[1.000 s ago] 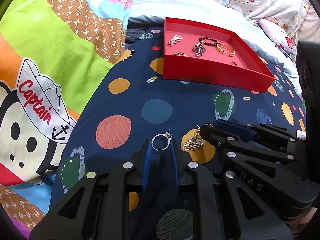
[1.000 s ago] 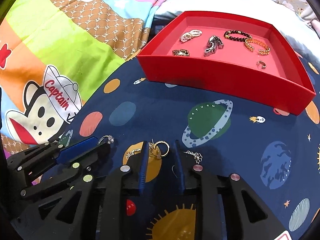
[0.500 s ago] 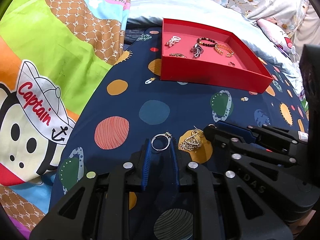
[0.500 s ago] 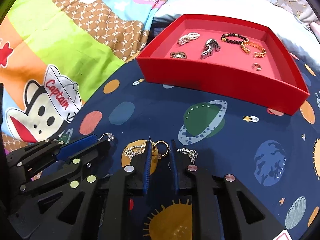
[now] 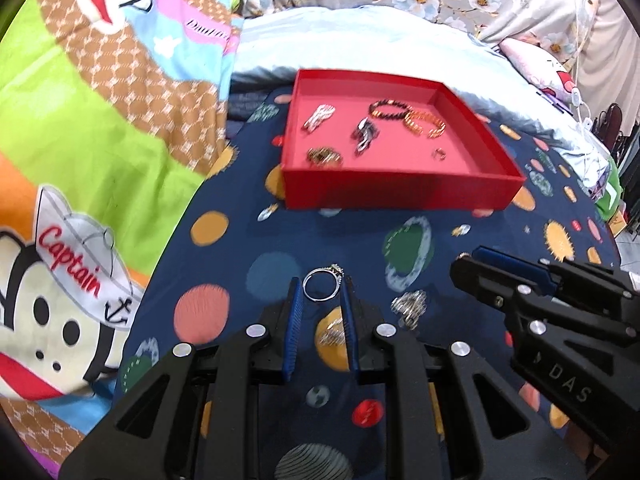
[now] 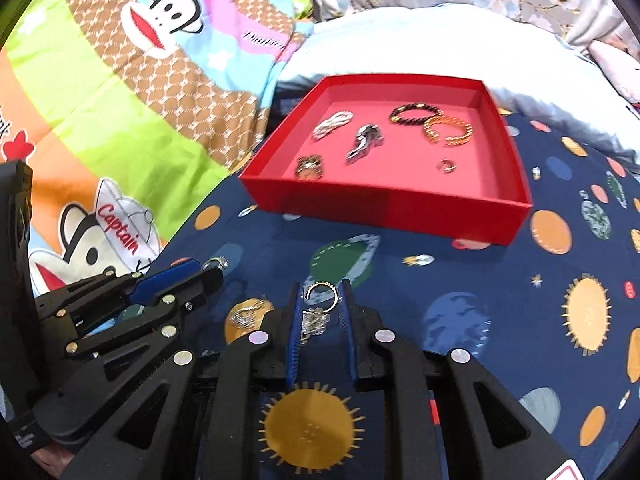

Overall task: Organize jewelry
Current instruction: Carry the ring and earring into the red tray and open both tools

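Observation:
My left gripper [image 5: 320, 286] is shut on a silver ring [image 5: 322, 283] with a small stone, held between its blue pads above the blue planet-print bedspread. My right gripper [image 6: 321, 294] is shut on a gold hoop earring [image 6: 321, 295] with a filigree pendant hanging below it. Two more filigree earrings [image 5: 409, 305] lie on the bedspread between the grippers. The red tray [image 5: 400, 194] stands farther back and holds several pieces: a beaded bracelet [image 5: 388, 109], a gold cuff [image 5: 426, 125], a silver piece [image 5: 363, 138], a small ring [image 5: 439, 154].
A colourful monkey-print quilt [image 5: 100, 140] lies along the left. A pale blue pillow [image 5: 380, 40] and floral fabric lie behind the tray. The bed's edge falls away at the far right [image 5: 616, 216].
Both grippers have lifted off the bedspread, each carrying its piece, and both views now look down more steeply on the tray. The right gripper has moved away to the right.

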The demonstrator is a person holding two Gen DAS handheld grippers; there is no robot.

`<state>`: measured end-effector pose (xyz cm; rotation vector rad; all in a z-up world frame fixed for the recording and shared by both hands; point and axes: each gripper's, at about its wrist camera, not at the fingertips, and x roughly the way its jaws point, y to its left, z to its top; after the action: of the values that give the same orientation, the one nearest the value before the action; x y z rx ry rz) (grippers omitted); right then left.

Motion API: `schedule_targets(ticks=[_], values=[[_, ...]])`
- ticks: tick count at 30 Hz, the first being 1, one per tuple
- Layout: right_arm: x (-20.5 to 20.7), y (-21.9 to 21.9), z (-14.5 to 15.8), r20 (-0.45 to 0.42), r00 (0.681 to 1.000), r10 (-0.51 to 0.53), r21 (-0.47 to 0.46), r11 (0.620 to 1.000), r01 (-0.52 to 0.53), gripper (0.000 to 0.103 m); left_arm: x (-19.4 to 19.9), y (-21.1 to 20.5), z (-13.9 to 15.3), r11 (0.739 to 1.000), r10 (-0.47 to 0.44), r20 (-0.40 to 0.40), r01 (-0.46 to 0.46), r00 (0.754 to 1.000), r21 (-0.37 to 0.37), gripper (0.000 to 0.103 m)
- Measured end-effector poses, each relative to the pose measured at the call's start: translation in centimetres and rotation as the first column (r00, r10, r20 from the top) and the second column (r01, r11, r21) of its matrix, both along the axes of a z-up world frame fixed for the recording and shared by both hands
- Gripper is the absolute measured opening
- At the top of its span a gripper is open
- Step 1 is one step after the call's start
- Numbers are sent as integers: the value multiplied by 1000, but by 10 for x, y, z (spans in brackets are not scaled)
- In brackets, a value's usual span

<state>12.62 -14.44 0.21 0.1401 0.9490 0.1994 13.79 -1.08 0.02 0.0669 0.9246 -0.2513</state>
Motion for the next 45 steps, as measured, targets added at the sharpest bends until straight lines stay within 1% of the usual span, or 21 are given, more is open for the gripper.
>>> schedule_targets(ticks=[9, 14, 18, 22, 29, 33, 41, 43, 45], values=[[17, -41, 22, 60, 996, -71, -19, 997, 72, 17, 28, -29, 27, 1000, -22, 78, 23, 997, -12, 18], [37, -65, 31, 89, 990, -109, -23, 993, 112, 17, 51, -42, 44, 999, -23, 133, 26, 991, -21, 18], [60, -77, 31, 92, 988, -124, -9, 992, 125, 17, 74, -50, 49, 999, -19, 142, 24, 990, -30, 18], [79, -80, 27, 86, 988, -126, -5, 992, 127, 17, 92, -62, 44, 999, -20, 133, 24, 991, -29, 18], [102, -75, 3, 43, 993, -114, -16, 993, 115, 17, 115, -79, 21, 999, -29, 86, 30, 996, -12, 18], [108, -75, -8, 22, 993, -116, -16, 993, 117, 17, 123, -80, 10, 1000, -19, 60, 20, 998, -10, 18], [115, -76, -14, 22, 991, -131, -14, 991, 131, 18, 133, -81, -2, 1000, 2, 34, -3, 999, 8, 19], [114, -76, -12, 30, 991, -134, -18, 991, 134, 20, 134, -80, -3, 1000, 13, 29, -13, 999, 12, 21], [113, -76, -10, 40, 989, -139, -23, 990, 140, 25, 135, -79, -4, 1000, 25, 27, -26, 999, 14, 32]])
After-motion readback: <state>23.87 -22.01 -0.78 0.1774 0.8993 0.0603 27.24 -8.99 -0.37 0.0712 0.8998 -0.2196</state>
